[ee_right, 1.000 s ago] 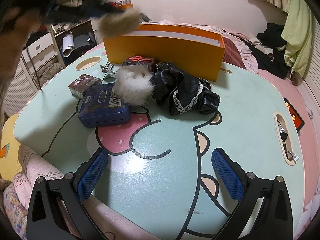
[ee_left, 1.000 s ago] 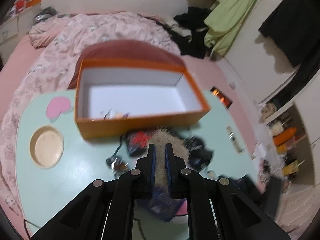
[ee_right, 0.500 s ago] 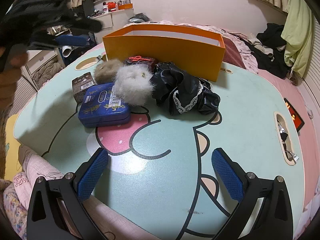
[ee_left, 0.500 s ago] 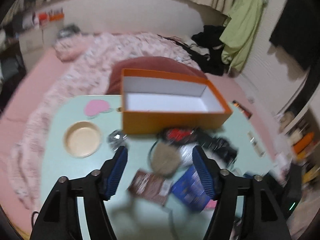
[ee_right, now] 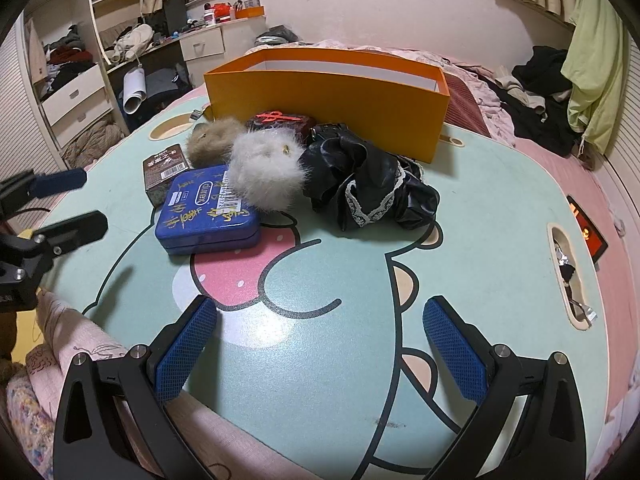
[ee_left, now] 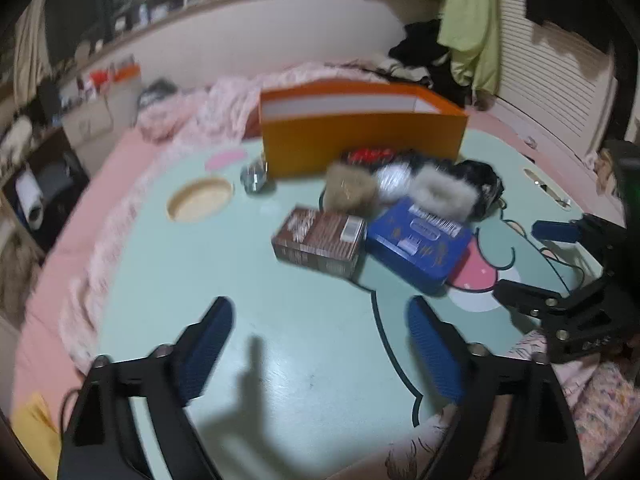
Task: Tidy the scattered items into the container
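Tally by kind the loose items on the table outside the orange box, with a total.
Fur pom-poms: 2, brown, white
Boxes/tins: 2, brown box, blue tin
Black lace-trimmed cloth bundle: 1
Dark red-marked case: 1
Small metallic item: 1
Total: 7

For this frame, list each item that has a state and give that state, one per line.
left tongs: open, empty, above the table
right tongs: open, empty
orange box: open-topped, upright, contents not visible
brown fur ball: on the table, outside the box
white fur ball: partly resting on the blue tin
blue tin: lid shut, lying flat
brown carton: closed, lying flat
black cloth: crumpled beside the box
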`<state>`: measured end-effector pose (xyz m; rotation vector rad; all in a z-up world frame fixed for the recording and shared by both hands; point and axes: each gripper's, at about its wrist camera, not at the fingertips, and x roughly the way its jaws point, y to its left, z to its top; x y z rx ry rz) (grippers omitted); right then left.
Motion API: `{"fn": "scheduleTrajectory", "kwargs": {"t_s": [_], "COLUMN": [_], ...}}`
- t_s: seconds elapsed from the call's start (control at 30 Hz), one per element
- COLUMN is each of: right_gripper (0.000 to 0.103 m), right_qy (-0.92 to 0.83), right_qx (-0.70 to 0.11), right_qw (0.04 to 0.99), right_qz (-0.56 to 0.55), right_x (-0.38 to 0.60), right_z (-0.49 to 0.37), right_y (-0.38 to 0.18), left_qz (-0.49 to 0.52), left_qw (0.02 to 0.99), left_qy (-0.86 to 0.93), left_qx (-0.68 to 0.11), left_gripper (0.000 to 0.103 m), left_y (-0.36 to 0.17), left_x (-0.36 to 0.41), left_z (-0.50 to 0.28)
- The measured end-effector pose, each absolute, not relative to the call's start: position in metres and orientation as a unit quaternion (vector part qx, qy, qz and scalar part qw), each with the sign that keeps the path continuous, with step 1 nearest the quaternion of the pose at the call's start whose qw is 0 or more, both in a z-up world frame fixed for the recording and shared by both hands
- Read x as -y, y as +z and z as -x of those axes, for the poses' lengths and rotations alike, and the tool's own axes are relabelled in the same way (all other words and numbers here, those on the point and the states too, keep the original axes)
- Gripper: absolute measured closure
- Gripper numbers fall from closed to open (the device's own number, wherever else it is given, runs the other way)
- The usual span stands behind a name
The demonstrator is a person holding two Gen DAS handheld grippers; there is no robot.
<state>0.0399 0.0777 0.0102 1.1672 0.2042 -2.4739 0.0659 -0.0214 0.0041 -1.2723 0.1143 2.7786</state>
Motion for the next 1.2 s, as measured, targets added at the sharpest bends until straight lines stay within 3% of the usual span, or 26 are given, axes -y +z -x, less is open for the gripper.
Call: {"fn": "scheduleTrajectory", "kwargs": {"t_s": [0.37, 1.2], "right_gripper": [0.000, 0.000], "right_qy": [-0.884, -0.885], "right_qx": [-0.074, -0.074], "right_qw": [0.194, 0.195], "right_qz": [-0.418, -0.417], "right_x": [-0.080, -0.080], "right_z": [-0.043, -0.041], "right_y": [0.012, 0.010], "left_qz": [0.394, 0.388], "left_qw": [0.041, 0.044], "left_qy": [0.918, 0.920], "left_qx": [-0.027, -0.028], "left_gripper": [0.000, 0.000], "left_y": [-0.024, -0.013], "left_x": [0.027, 0.027], "left_z": [-0.053, -0.052]}}
